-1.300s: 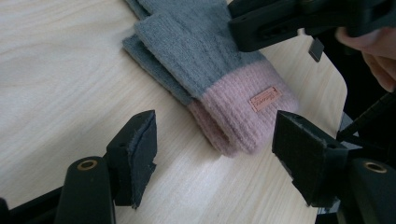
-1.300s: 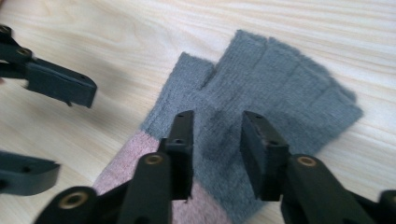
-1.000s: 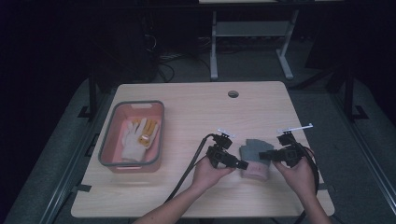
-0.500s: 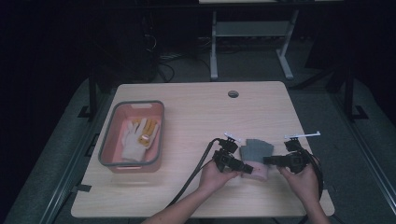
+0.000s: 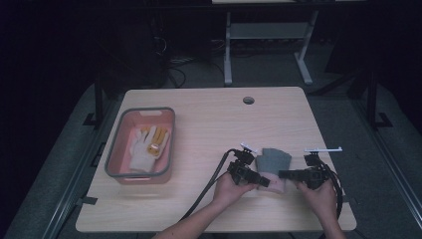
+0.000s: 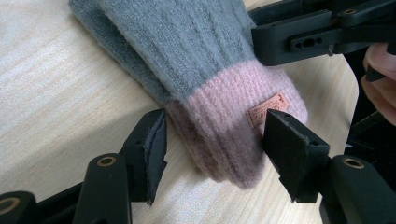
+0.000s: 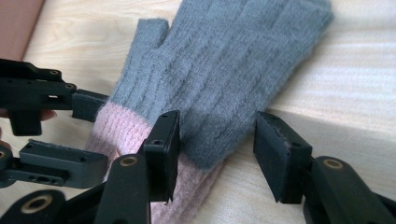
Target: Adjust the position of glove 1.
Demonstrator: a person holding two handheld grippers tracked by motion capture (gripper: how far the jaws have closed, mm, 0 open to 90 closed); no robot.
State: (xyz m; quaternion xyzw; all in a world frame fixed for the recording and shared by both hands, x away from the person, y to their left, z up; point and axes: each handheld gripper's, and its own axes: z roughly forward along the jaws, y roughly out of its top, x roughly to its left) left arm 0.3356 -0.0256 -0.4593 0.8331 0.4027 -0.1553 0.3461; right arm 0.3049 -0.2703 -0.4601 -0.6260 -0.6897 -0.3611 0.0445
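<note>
- Glove [image 5: 272,164], grey knit with a pink cuff [image 6: 233,119], lies flat at the near right of the bench [image 5: 209,119], between your two hands.
- Your left tongs [image 6: 212,142] straddle the cuff, jaws just closing, pads not yet pressing.
- Your right tongs [image 7: 217,140] straddle the glove's edge, jaws just opening.
- Pink tray [image 5: 115,154] with a white glove [image 5: 144,147] sits far left.

A ribbed grey knit glove [image 6: 187,51] with a pink cuff [image 6: 233,126] bearing a small orange label [image 6: 267,111] lies on the pale wood-grain counter [image 5: 209,124], between black tongs. At left, a pink bin [image 5: 115,157] with a grey rim holds a white glove [image 5: 142,152] with yellow markings.
</note>
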